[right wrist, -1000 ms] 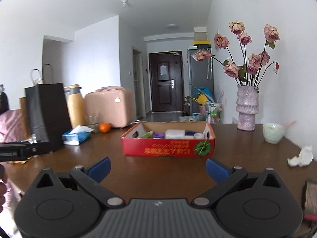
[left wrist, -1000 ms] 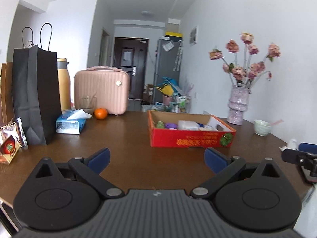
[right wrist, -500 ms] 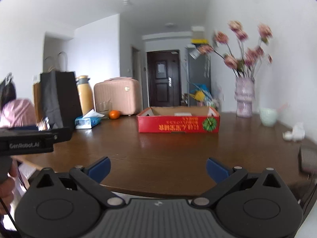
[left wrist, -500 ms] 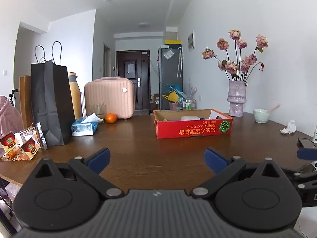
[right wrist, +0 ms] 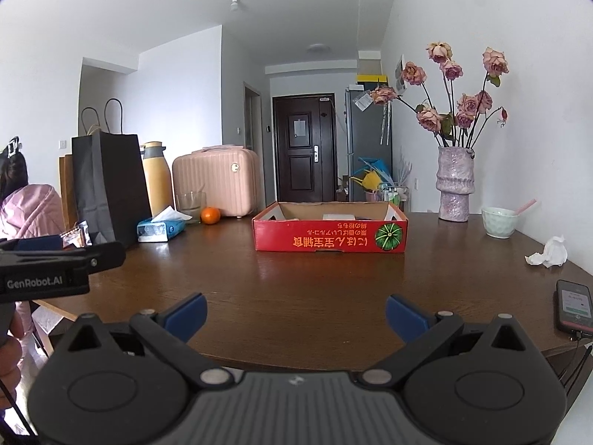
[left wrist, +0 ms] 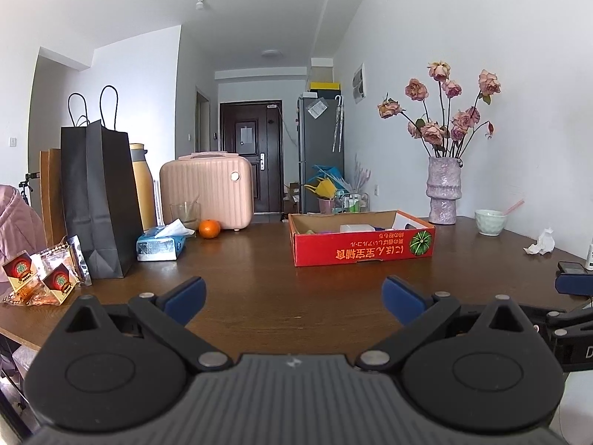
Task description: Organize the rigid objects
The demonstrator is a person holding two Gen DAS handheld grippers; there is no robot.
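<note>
While both show the box (left wrist: 361,250), only the right view shows the phone (right wrist: 574,306).

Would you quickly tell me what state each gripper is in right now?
Left gripper: open, holding nothing, above the table's near edge.
Right gripper: open, holding nothing, also short of the red cardboard box.

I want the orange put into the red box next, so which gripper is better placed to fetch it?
Left, probably. The orange sits on the left part of the table, nearer the left gripper, which is open and empty. The right gripper, also open, faces the red box instead.
</note>
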